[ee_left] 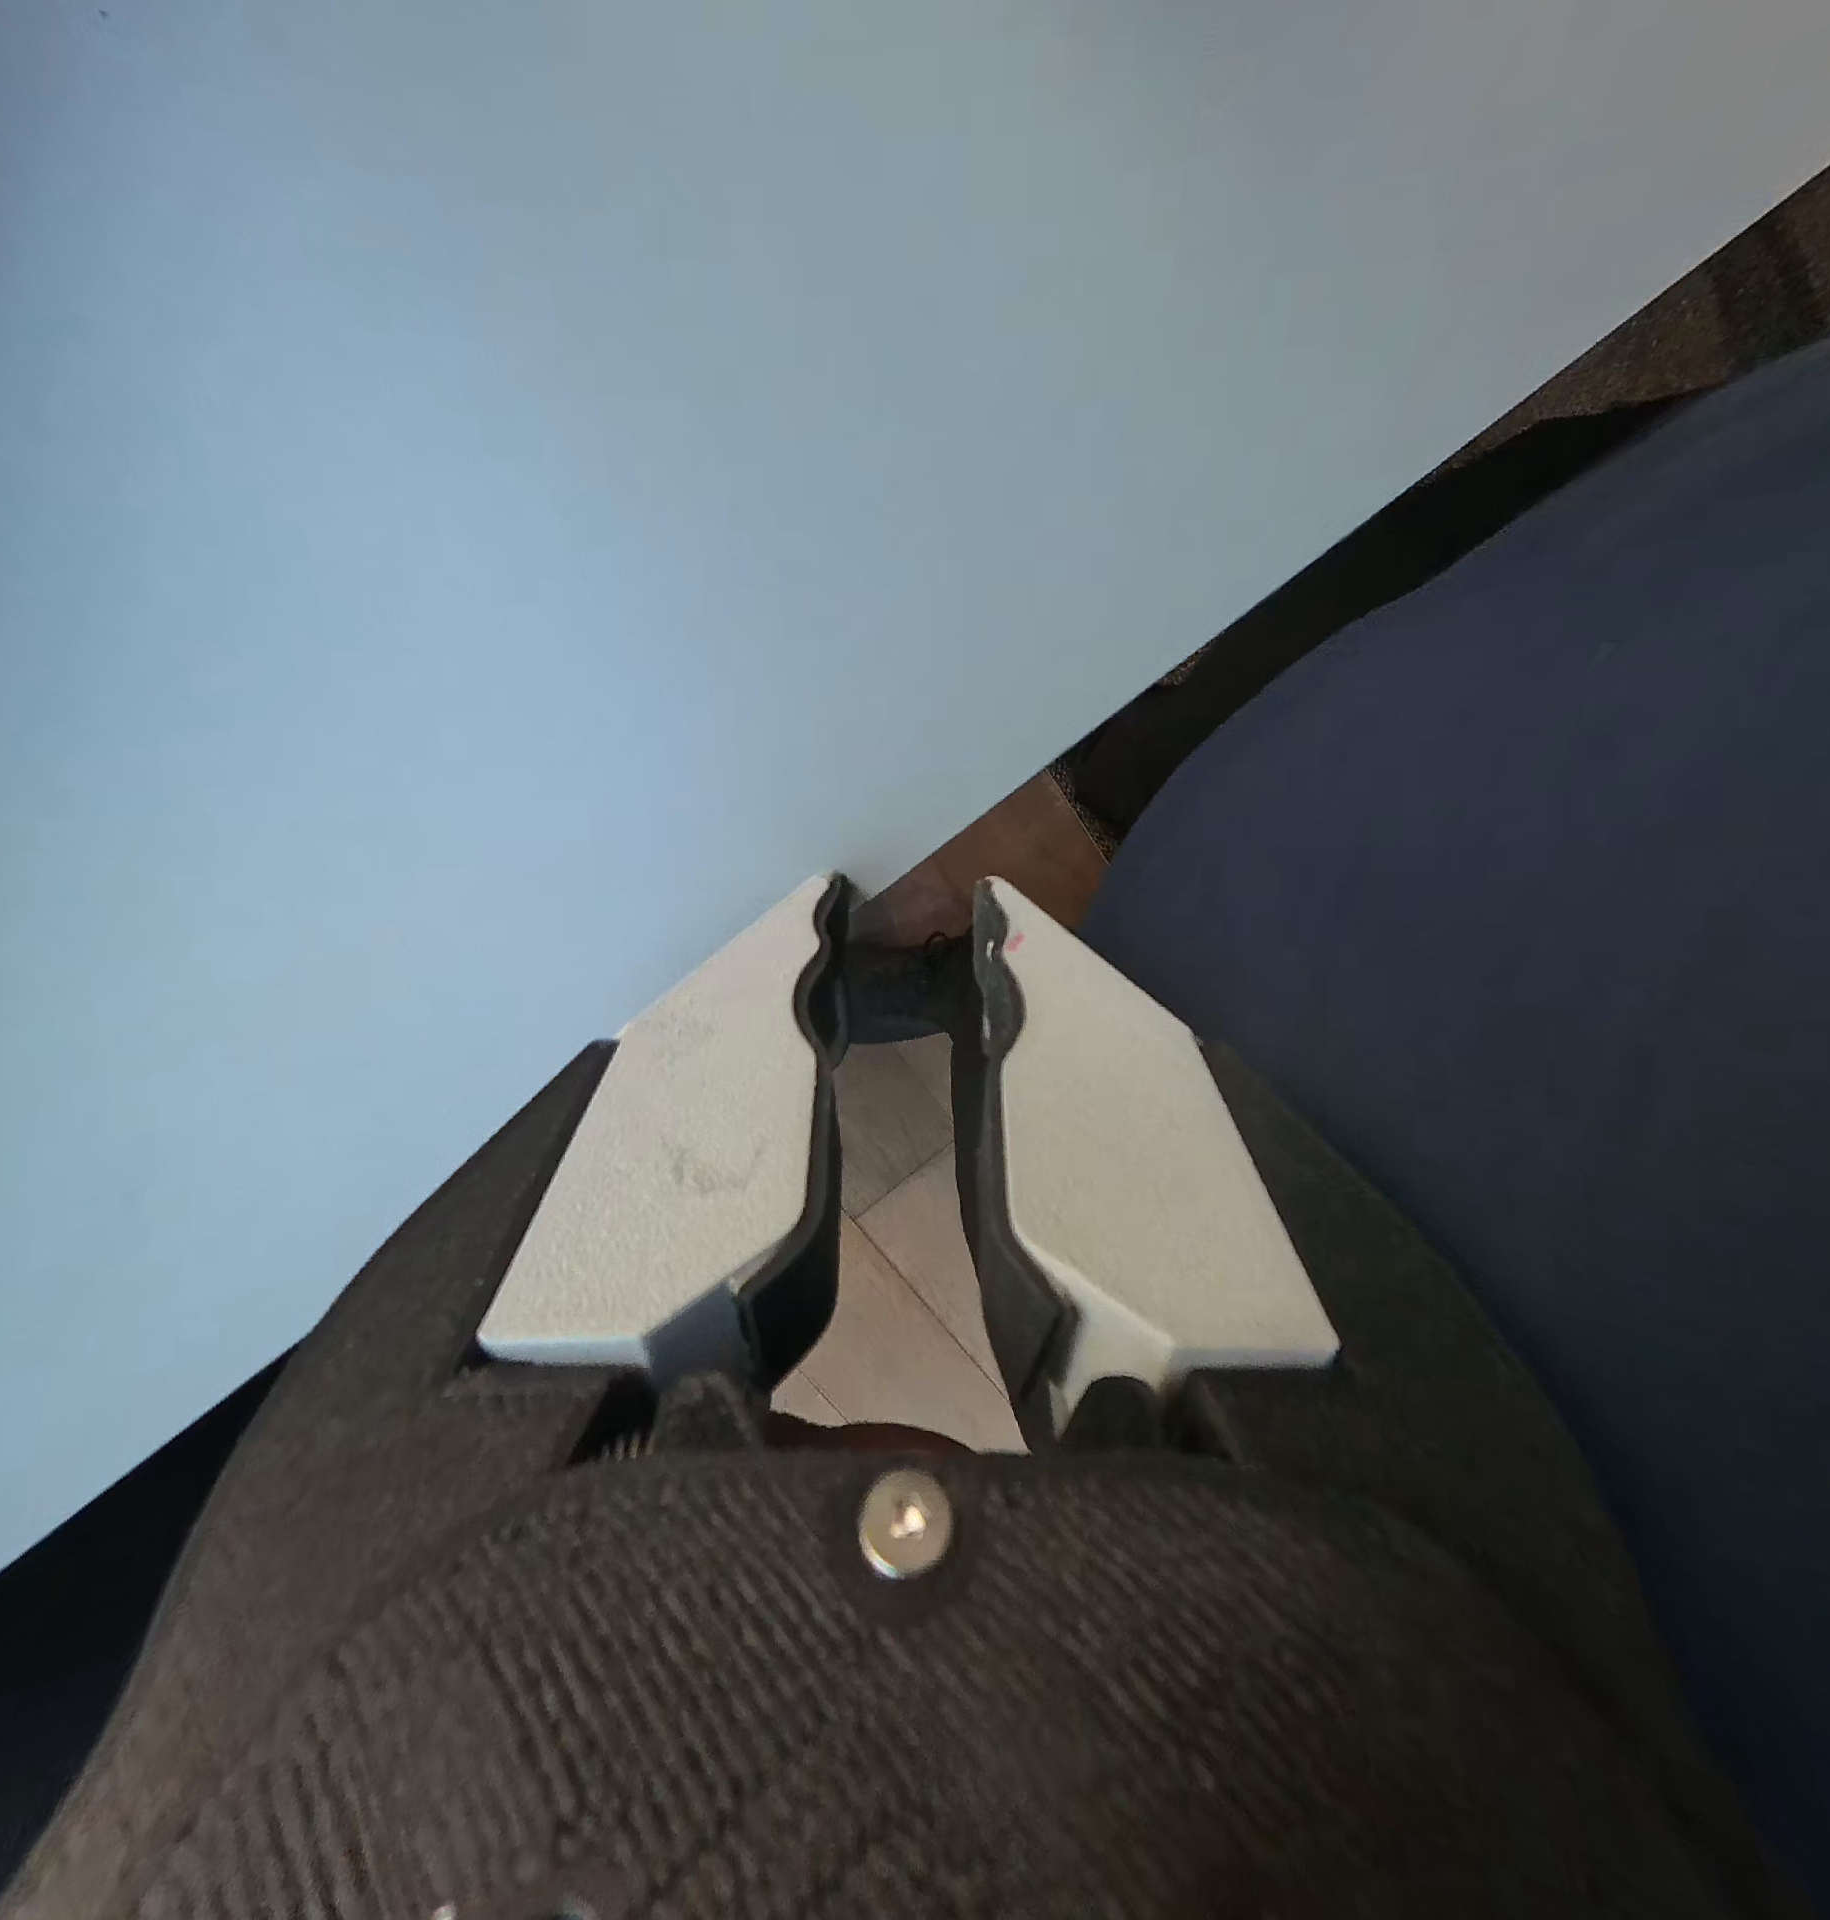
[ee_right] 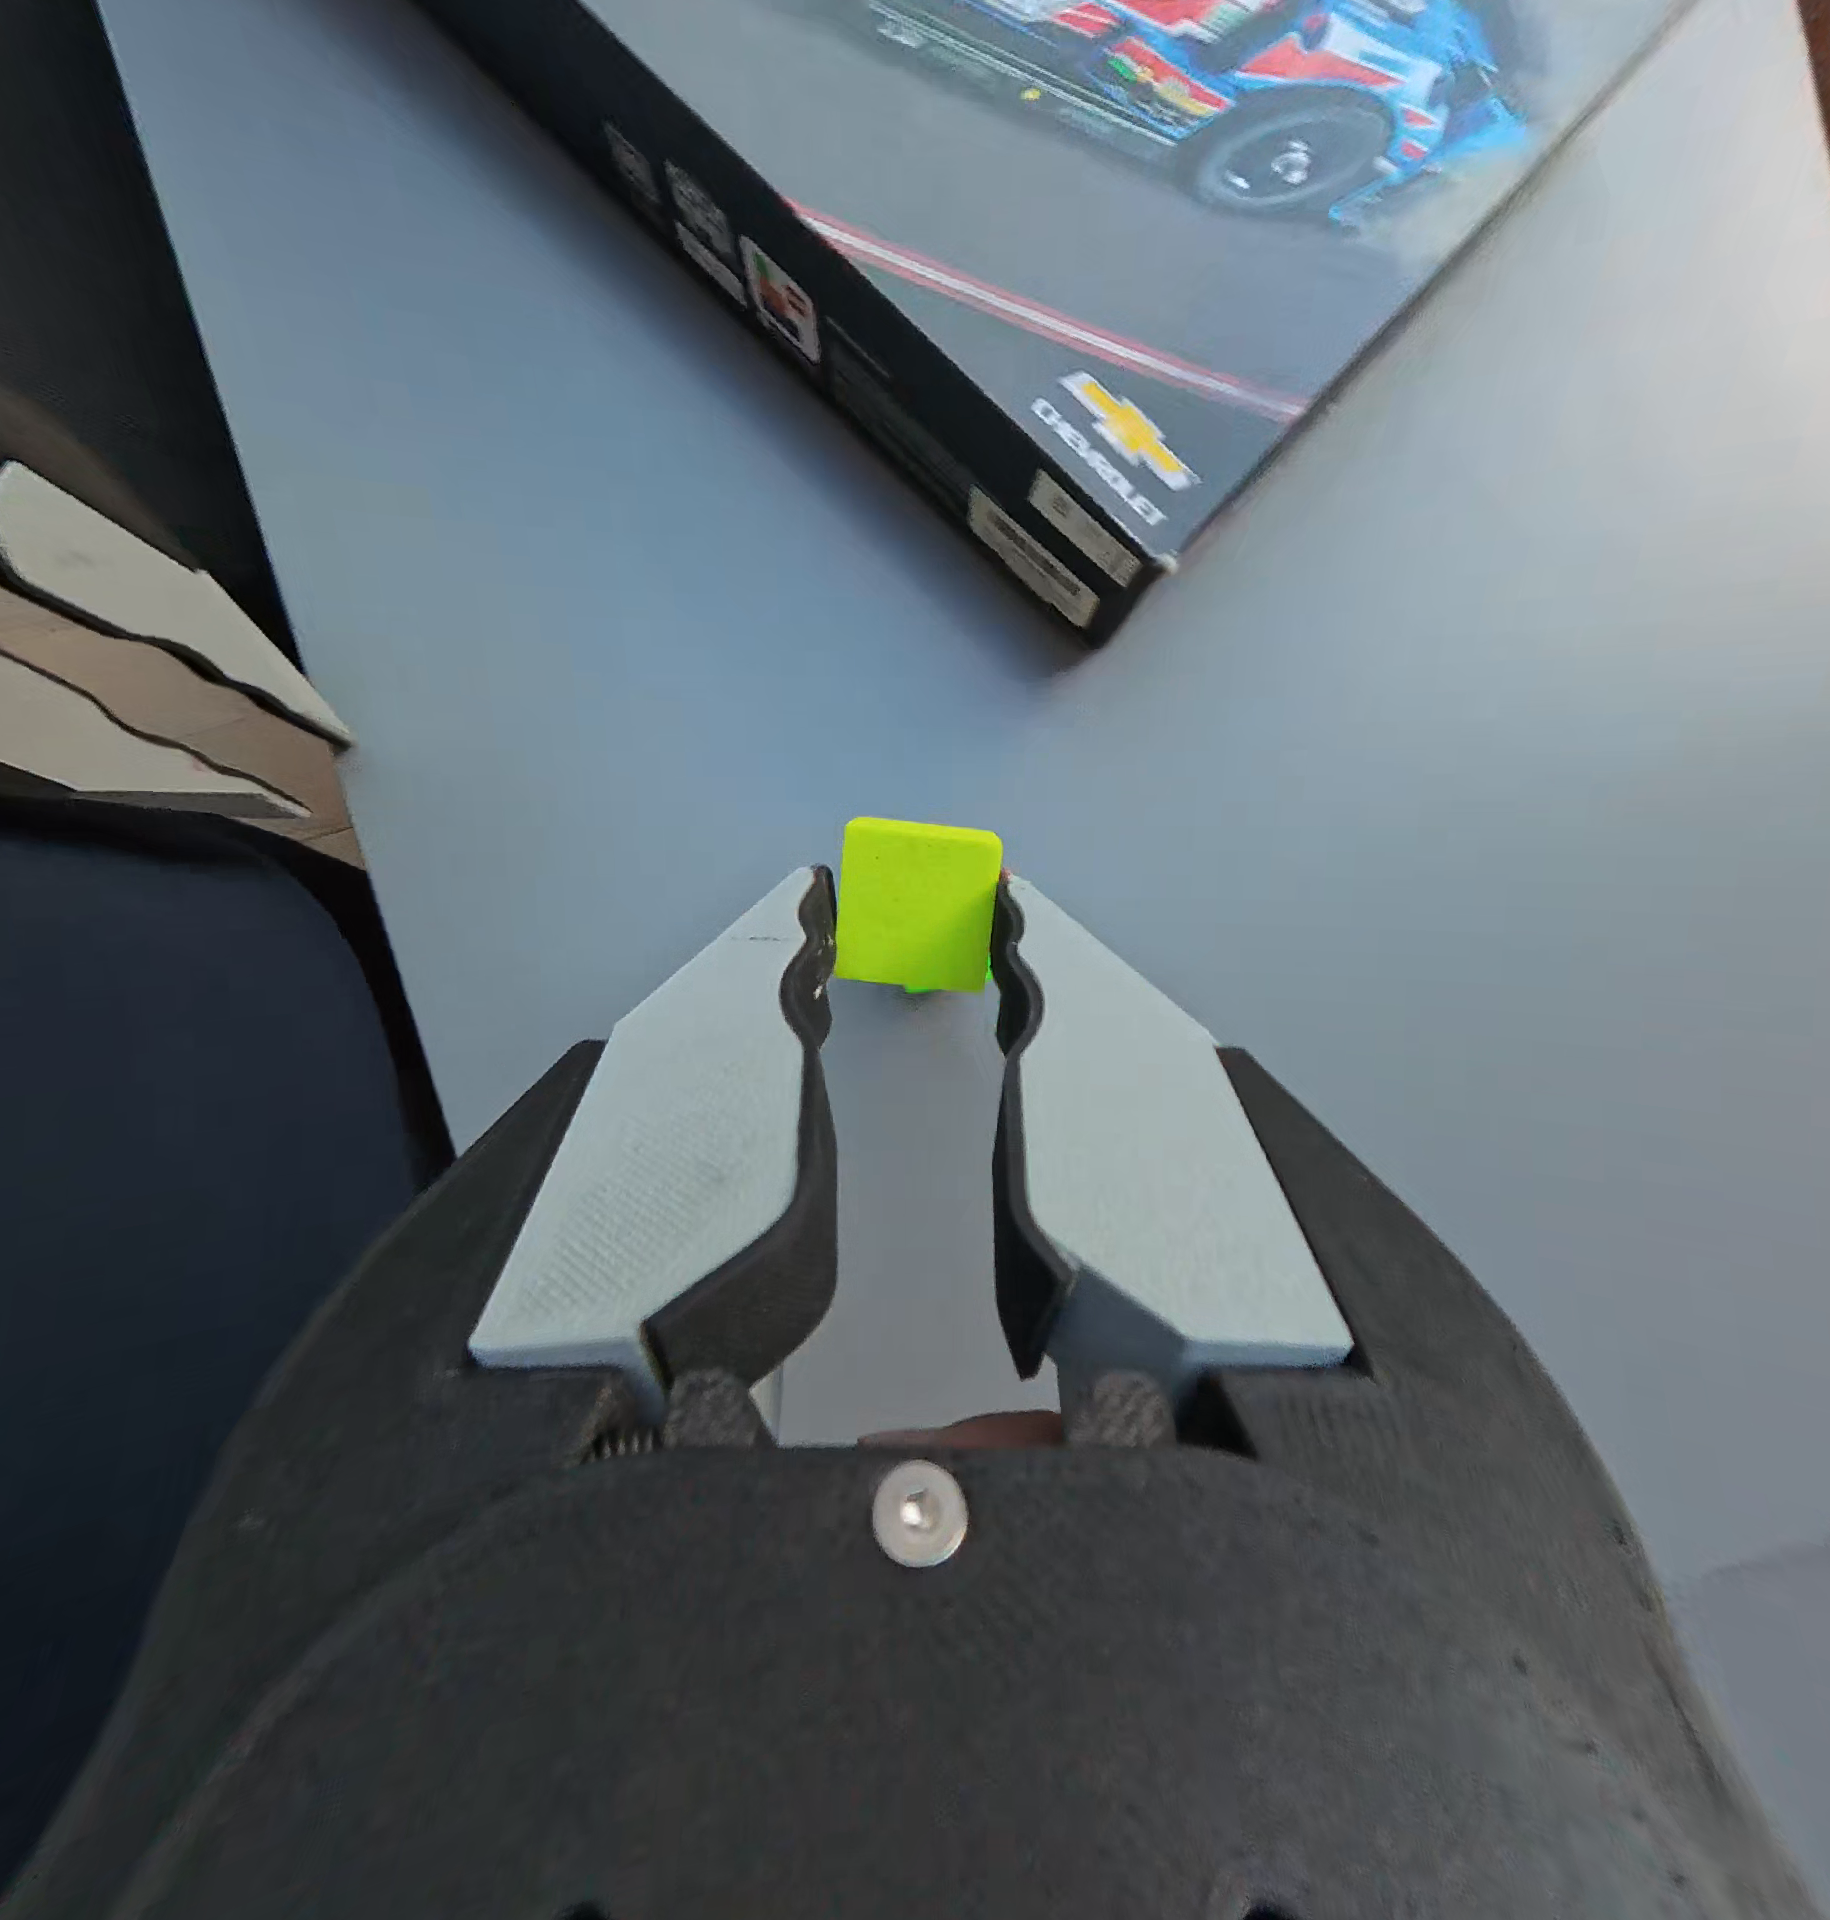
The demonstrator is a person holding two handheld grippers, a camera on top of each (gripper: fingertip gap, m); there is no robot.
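I am pinching a small lime-green block in my right gripper, both pads pressing its sides, low in the middle of the frame, just above the grey-blue surface. Farther, upper right, a dark box with a car picture is lying flat. My left gripper is standing a little spread at the surface edge, holding nothing I can tell.

Bare table lay open ahead of the right gripper; a black box blocked the far side.
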